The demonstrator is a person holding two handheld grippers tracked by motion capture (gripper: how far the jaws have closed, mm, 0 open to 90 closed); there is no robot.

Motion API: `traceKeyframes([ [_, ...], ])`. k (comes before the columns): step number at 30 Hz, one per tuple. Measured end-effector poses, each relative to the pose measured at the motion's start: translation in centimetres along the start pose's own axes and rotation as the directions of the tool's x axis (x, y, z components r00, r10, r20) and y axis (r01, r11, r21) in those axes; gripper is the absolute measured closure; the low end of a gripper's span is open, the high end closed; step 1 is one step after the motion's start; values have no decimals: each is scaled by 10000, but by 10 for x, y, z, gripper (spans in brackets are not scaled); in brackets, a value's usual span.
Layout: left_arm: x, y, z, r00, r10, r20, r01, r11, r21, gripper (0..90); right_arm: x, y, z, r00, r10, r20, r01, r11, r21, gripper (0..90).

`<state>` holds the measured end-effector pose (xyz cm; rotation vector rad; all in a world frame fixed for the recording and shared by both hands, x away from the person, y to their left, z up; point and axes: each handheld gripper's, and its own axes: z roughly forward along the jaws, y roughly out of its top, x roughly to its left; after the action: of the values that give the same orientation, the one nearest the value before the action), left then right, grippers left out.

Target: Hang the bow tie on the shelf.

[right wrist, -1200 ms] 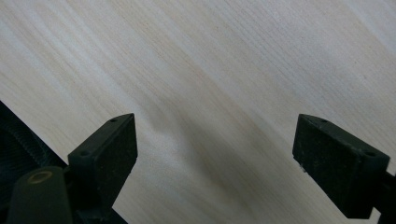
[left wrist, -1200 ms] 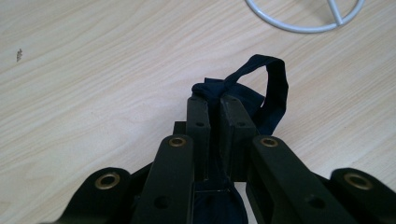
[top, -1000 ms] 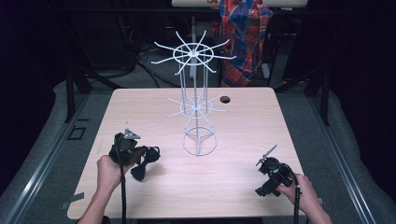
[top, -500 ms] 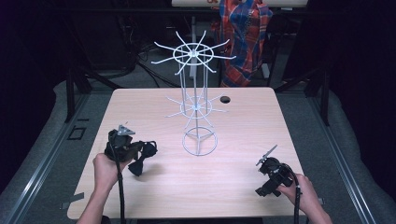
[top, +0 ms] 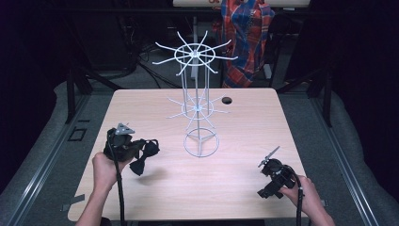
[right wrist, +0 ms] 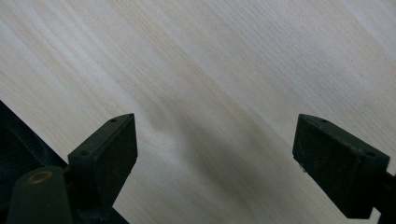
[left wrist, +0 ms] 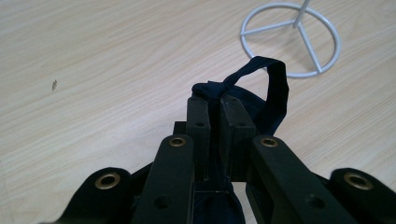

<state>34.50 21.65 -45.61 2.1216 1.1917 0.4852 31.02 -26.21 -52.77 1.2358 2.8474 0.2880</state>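
The left gripper (left wrist: 215,105) has its jaws clamped on a dark cloth loop (left wrist: 261,88), lifted off the table (top: 155,197); the white wire rack (top: 200,113) stands just beyond the jaws, its hooks bare, so hanging seems left to do; the right gripper (right wrist: 215,154) rests with jaws wide apart, nothing between them.

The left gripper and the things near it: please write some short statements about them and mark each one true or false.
1. The left gripper is shut on a dark cloth item. True.
2. The white wire rack lies on its side. False: it stands upright on its ring base.
3. The right gripper holds the cloth too. False: its fingers stand wide open over the bare wooden table.
4. A strap loop of the cloth sticks out past the left fingers. True.
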Motion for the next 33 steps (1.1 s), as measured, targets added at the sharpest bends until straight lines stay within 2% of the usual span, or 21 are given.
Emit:
traceKeyframes([
  [1,0,1,-1,10000,7,59,-7,10000,-30,836,1,-1,2,9996,234,-128,-237,9994,-264,137],
  [3,-1,3,-3,9999,80,66,-79,9999,-127,836,1,-1,2,9996,238,-127,-241,9994,-260,137],
  [4,-1,4,-4,9999,120,72,-118,9998,-169,836,1,-1,1,9999,108,-93,-109,9999,-120,137],
  [7,-3,7,-4,9998,203,50,-202,9996,-191,836,1,0,1,9999,102,-33,-102,9999,-118,137],
  [8,-3,7,-3,9998,216,44,-215,9995,-211,836,-1,1,-1,9999,-116,7,116,9998,154,137],
  [24,-1,17,-5,9994,332,-34,-333,9983,-479,836,-1,0,0,9999,-71,-101,72,9999,99,137],
  [25,-1,18,-5,9995,327,-29,-328,9981,-523,835,2,-2,4,9989,430,-185,-439,9977,-513,138],
  [28,-2,21,-6,9994,331,22,-329,9976,-607,835,0,0,0,10000,11,-17,-11,10000,-7,137],
  [33,-4,26,-8,9995,318,76,-311,9963,-797,836,1,-1,1,10000,84,-52,-84,9999,-90,137],
])
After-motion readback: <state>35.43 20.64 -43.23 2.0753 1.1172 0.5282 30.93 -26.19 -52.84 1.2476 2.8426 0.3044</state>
